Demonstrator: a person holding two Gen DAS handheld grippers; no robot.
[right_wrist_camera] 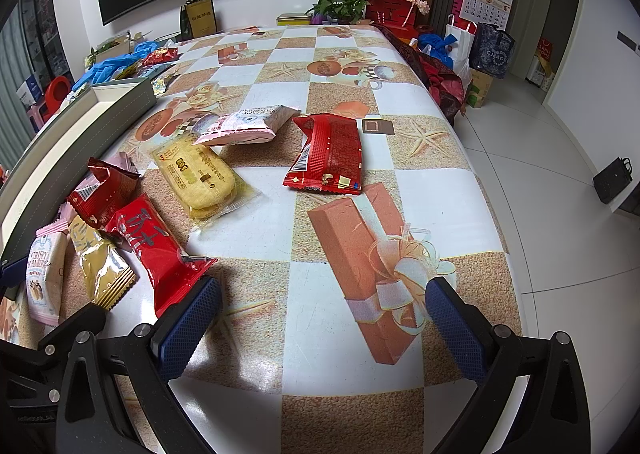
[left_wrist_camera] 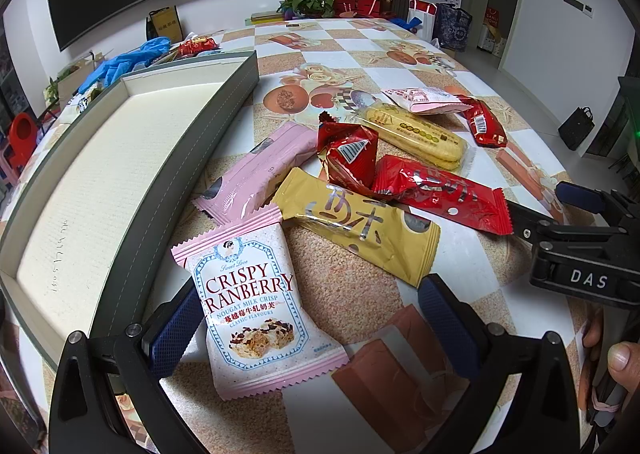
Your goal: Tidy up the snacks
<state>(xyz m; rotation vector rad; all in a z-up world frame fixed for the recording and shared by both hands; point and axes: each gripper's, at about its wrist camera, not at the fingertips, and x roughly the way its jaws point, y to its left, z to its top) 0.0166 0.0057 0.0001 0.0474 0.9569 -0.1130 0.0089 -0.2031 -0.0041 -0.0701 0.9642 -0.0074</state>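
The left gripper [left_wrist_camera: 308, 318] hangs low over the table [left_wrist_camera: 516, 286] with its blue fingers [left_wrist_camera: 176, 330] spread wide. A pink cranberry packet [left_wrist_camera: 256, 306] lies flat between them, its left edge against the left finger, the right finger well clear of it. Whether the finger truly presses the packet cannot be told.

Just left of that packet stands a grey tray [left_wrist_camera: 120, 158] with a cream lining. Beyond the packet the snacks lie in a loose heap: a plain pink packet [left_wrist_camera: 260, 170], a gold packet [left_wrist_camera: 360, 226] overlapping it, a crumpled red packet [left_wrist_camera: 348, 154], a long red packet [left_wrist_camera: 440, 194] and a yellow biscuit pack [left_wrist_camera: 416, 134]. Farther back sit a second pink packet [left_wrist_camera: 428, 100] and a flat red packet [left_wrist_camera: 484, 122].

The right gripper [right_wrist_camera: 324, 318] also has its fingers [right_wrist_camera: 188, 330] wide apart and holds nothing. Its left finger sits just beside the near end of the long red packet [right_wrist_camera: 156, 250], and bare tablecloth shows between the fingers. In the left view that gripper reaches in from the right edge, a hand [left_wrist_camera: 612, 366] behind it.

Blue gloves [left_wrist_camera: 124, 62] lie past the tray's far end.
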